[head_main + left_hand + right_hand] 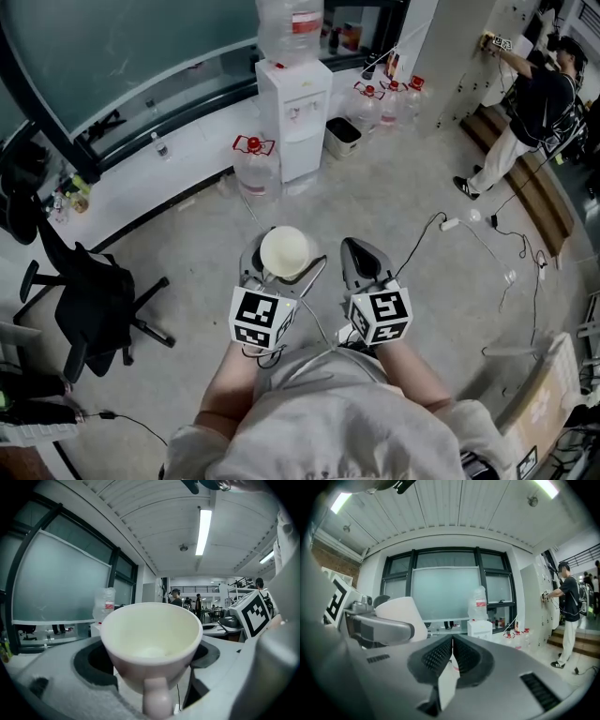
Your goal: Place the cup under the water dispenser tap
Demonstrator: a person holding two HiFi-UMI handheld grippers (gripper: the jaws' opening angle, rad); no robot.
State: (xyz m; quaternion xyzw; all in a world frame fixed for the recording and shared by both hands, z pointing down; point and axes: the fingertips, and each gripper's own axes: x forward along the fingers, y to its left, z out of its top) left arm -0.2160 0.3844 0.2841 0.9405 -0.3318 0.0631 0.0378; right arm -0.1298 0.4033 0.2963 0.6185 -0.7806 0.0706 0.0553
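A cream cup (284, 251) sits upright between the jaws of my left gripper (281, 267), which is shut on it. In the left gripper view the empty cup (151, 644) fills the middle, its handle toward the camera. My right gripper (361, 258) is held beside it, jaws shut with nothing between them; its dark ribbed pads (440, 656) meet at the centre. The white water dispenser (293, 117) with a bottle on top stands against the far wall, well ahead of both grippers, and shows small as a dispenser (480, 627) in the right gripper view.
Several water jugs (255, 167) stand on the floor around the dispenser, with a bin (342, 136) to its right. A black office chair (94, 305) is at left. A person (530, 108) works at the wall on the right; cables (487, 239) trail across the floor.
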